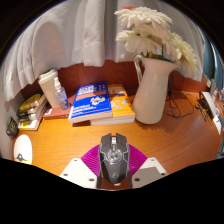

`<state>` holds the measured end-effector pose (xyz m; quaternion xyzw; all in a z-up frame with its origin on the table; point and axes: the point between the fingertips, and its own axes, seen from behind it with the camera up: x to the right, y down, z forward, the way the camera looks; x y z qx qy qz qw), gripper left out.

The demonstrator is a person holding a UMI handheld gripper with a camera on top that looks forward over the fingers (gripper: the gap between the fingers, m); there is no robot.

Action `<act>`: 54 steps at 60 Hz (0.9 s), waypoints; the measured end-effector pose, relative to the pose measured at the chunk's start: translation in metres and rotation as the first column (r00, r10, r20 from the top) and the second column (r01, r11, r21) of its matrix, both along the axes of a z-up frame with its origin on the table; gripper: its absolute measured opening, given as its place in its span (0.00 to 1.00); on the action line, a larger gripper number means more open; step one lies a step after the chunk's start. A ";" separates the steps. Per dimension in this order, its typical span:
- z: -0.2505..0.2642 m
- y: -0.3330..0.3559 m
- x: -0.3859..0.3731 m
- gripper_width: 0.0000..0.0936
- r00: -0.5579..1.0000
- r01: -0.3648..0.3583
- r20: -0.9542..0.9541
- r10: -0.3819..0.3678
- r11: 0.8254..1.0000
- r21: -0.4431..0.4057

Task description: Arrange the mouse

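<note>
A black and grey gaming mouse (pixel 113 157) lies lengthwise between my fingers, its front pointing away from me over the wooden desk (pixel 70 140). My gripper (pixel 113 168) is shut on it. The magenta pads (pixel 90 160) press against both of its sides. The rear of the mouse is hidden low between the fingers.
A white jug (pixel 150 90) holding white flowers (pixel 150 35) stands just beyond the mouse, to the right. A blue book (pixel 92 102) and other books lie beyond it to the left, with a stack of books (pixel 32 108) and a bottle (pixel 60 95) further left. A curtain hangs behind.
</note>
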<state>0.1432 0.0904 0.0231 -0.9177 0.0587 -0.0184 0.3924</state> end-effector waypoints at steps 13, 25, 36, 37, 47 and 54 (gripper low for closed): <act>0.163 0.019 -0.045 0.37 0.998 0.046 0.019 -0.052 0.973 0.226; 0.274 0.021 -0.160 0.38 1.000 0.004 -0.016 0.002 0.930 0.368; 0.236 0.018 -0.302 0.37 0.991 -0.107 -0.046 0.128 0.943 0.316; 0.226 0.017 -0.313 0.37 0.989 -0.119 -0.047 0.139 0.946 0.302; 0.103 0.003 -0.399 0.37 0.979 -0.190 -0.054 0.198 0.974 0.124; 0.024 -0.013 -0.427 0.37 0.972 -0.231 -0.041 0.232 0.973 0.007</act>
